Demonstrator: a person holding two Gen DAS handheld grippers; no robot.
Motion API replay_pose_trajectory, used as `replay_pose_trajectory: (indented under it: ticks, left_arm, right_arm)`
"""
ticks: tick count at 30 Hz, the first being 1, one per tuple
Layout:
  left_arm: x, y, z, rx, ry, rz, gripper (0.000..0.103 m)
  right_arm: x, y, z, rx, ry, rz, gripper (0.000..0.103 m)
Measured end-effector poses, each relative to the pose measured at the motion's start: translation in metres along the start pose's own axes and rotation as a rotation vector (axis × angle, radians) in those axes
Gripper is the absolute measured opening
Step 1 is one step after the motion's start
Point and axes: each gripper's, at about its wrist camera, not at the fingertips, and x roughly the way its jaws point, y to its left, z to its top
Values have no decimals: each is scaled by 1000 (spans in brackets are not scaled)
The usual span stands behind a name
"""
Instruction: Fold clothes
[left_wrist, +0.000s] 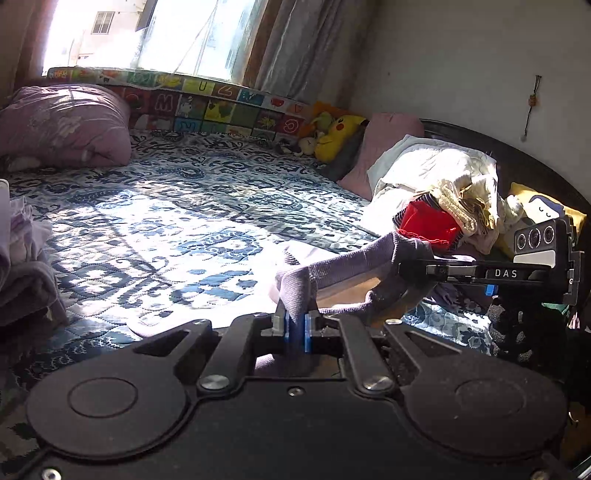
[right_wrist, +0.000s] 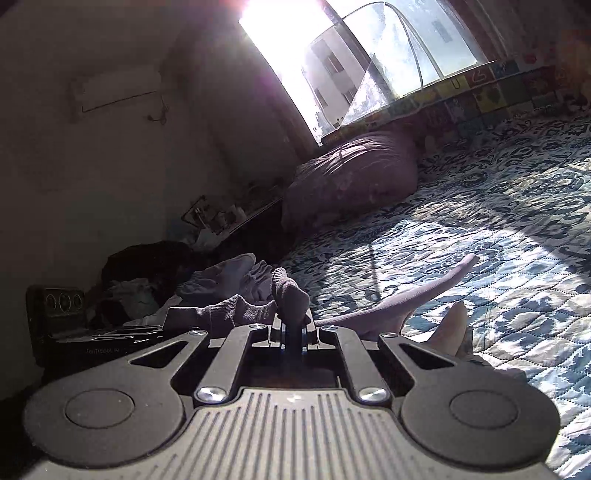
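A purple sock (left_wrist: 351, 269) hangs stretched above the bed between both grippers. My left gripper (left_wrist: 296, 326) is shut on one end, its blue pads pinching the fabric. The right gripper (left_wrist: 402, 267) enters from the right in the left wrist view and grips the other end. Seen from the right wrist, my right gripper (right_wrist: 293, 334) is shut on the bunched sock (right_wrist: 290, 295), which runs left toward the left gripper's body (right_wrist: 62, 314). A second lavender sock (right_wrist: 424, 291) lies on the blue patterned quilt (left_wrist: 184, 206), with a paler one (right_wrist: 450, 325) beside it.
A heap of unfolded clothes, cream and red (left_wrist: 428, 221), sits by the dark headboard. A stack of purple garments (left_wrist: 26, 266) lies at the left edge. A purple pillow (left_wrist: 62, 125), a yellow plush toy (left_wrist: 340, 136) and an alphabet mat (left_wrist: 207, 103) line the window side.
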Motion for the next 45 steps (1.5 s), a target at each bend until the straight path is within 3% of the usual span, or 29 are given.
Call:
replay_pose_trajectory:
  ticks: [5, 12, 17, 20, 22, 25, 27, 30, 33, 36, 37, 39, 41, 42, 43, 44, 45]
  left_arm:
    - [2, -23, -80, 144, 172, -9, 4]
    - [-14, -63, -134, 385, 271, -24, 4]
    - [-20, -68, -169, 459, 341, -12, 4]
    - [-24, -72, -182, 488, 392, -17, 6]
    - [-28, -77, -189, 515, 437, -31, 17]
    - [-41, -87, -198, 567, 488, -43, 18]
    - [-55, -94, -198, 606, 479, -40, 18]
    - [-74, -92, -184, 549, 408, -33, 18]
    - [-79, -85, -167, 399, 320, -35, 18]
    - [-63, -82, -156, 244, 277, 11, 18]
    - [-55, -84, -158, 211, 288, 26, 18]
    - [-33, -92, -175, 205, 389, 39, 18]
    - [-11, -101, -197, 217, 510, 49, 18]
    - [-6, -110, -213, 277, 573, 52, 23]
    - [-10, -119, -222, 359, 559, 63, 23]
    - [-15, -125, -227, 408, 552, 64, 30]
    - [-21, -126, -225, 385, 559, 54, 43]
  right_arm:
    - [4, 21, -85, -7, 154, -2, 9]
    - [-4, 74, -143, -203, 338, -5, 9]
    - [-3, 99, -174, -346, 492, -49, 10]
    - [-8, 111, -185, -424, 553, -87, 15]
    - [-13, 116, -187, -456, 587, -94, 22]
    - [-29, 126, -195, -551, 657, -88, 32]
    - [-39, 130, -196, -582, 673, -94, 34]
    - [-55, 133, -191, -585, 660, -91, 34]
    - [-62, 136, -174, -517, 561, -81, 34]
    - [-54, 137, -161, -411, 394, -109, 33]
    - [-48, 136, -161, -379, 356, -130, 33]
    - [-31, 136, -169, -334, 327, -156, 32]
    - [-3, 142, -197, -415, 486, -214, 32]
    - [4, 148, -214, -512, 584, -240, 31]
    - [10, 154, -232, -613, 682, -266, 30]
    - [2, 168, -247, -778, 664, -281, 31]
    - [-2, 173, -250, -802, 676, -280, 31]
